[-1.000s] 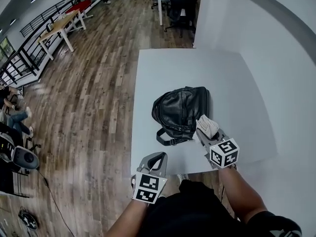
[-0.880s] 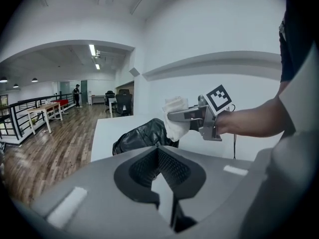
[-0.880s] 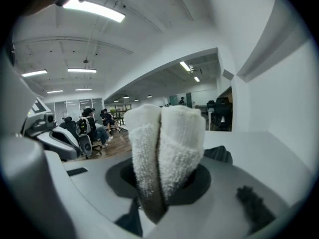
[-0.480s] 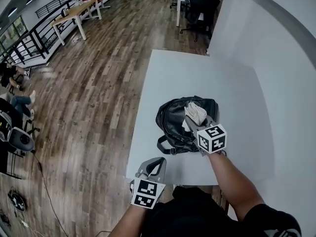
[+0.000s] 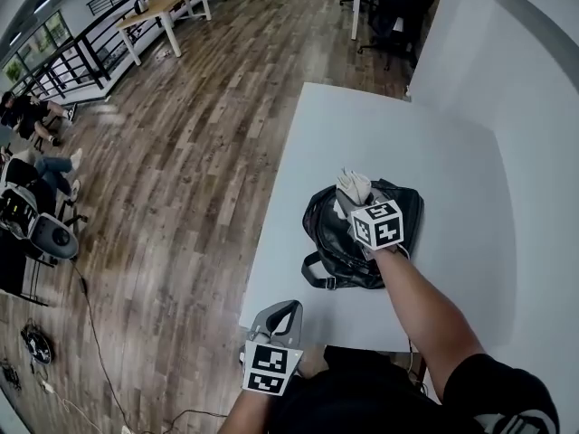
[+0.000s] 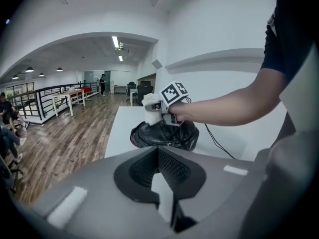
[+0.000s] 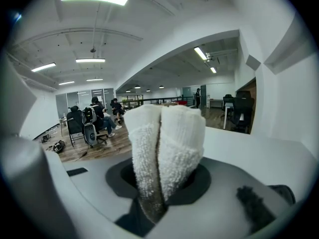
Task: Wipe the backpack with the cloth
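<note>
We see a white bench (image 5: pixel 434 152) standing on a wooden floor (image 5: pixel 181 152) with its far side against a white wall (image 5: pixel 507 70). Only a black leather backpack (image 5: pixel 336 250) lies directly on it, near the middle, straps toward our edge.

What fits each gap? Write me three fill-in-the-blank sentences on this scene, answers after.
1. The right gripper is shut on the cloth, which is ____ in colour.
2. The backpack lying on the table is ____ in colour.
3. The left gripper holds ____.
Missing words: white; black; nothing.
</note>
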`<state>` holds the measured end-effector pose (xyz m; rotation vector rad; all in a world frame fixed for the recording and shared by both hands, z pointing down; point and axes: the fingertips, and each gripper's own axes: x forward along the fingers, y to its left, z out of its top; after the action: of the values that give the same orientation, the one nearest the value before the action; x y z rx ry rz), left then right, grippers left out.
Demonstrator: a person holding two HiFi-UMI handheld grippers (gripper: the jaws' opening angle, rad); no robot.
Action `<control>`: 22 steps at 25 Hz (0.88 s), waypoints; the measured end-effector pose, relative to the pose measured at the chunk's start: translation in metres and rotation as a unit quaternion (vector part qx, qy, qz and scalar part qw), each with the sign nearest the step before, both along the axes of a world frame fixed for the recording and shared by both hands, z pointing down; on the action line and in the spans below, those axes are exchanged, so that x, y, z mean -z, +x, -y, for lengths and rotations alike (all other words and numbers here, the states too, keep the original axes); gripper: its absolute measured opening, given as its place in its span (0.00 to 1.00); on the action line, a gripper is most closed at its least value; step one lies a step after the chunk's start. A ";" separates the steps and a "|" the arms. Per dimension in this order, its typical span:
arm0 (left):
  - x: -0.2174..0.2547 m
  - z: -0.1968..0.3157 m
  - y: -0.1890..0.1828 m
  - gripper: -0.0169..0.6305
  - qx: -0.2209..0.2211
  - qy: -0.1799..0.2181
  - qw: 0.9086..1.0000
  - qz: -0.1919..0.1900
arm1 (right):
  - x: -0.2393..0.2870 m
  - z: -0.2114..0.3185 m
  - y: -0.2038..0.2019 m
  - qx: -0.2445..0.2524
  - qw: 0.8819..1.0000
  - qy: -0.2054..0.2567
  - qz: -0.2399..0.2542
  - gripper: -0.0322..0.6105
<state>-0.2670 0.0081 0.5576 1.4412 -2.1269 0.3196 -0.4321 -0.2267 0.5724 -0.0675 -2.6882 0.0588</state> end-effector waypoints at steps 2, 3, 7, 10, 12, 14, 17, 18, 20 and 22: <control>0.000 -0.002 -0.006 0.04 0.013 -0.003 1.000 0.001 | -0.006 0.000 -0.013 0.008 1.000 0.005 -0.006 0.20; 0.000 -0.004 -0.008 0.04 0.019 -0.005 1.000 0.001 | -0.009 -0.001 -0.018 0.013 1.000 0.008 -0.010 0.20; -0.004 -0.008 -0.011 0.04 0.034 -0.012 0.999 0.001 | -0.020 -0.001 -0.030 0.023 1.000 0.009 -0.018 0.20; -0.007 -0.008 -0.013 0.04 0.037 -0.015 0.999 0.001 | -0.026 0.002 -0.034 0.024 0.999 0.009 -0.023 0.20; -0.009 -0.007 -0.016 0.04 0.037 -0.015 0.999 0.000 | -0.028 0.005 -0.035 0.023 0.999 0.008 -0.025 0.20; -0.010 -0.004 -0.017 0.04 0.036 -0.013 0.999 -0.002 | -0.031 0.009 -0.034 0.019 0.999 0.011 -0.028 0.20; -0.010 0.004 -0.016 0.04 0.027 -0.009 1.000 -0.002 | -0.034 0.020 -0.029 0.011 0.999 0.015 -0.032 0.20; -0.010 0.007 -0.016 0.04 0.024 -0.007 1.000 -0.001 | -0.033 0.024 -0.028 0.009 0.999 0.017 -0.032 0.20; -0.012 0.011 -0.016 0.04 0.019 -0.006 1.000 -0.002 | -0.031 0.030 -0.025 0.003 0.999 0.018 -0.030 0.20; -0.014 0.015 -0.016 0.04 0.014 -0.005 1.000 -0.003 | -0.028 0.035 -0.021 -0.002 0.999 0.019 -0.028 0.20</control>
<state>-0.2831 -0.0068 0.5716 1.4040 -2.1356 0.3135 -0.4534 -0.2622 0.6008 -0.0479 -2.6324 0.0097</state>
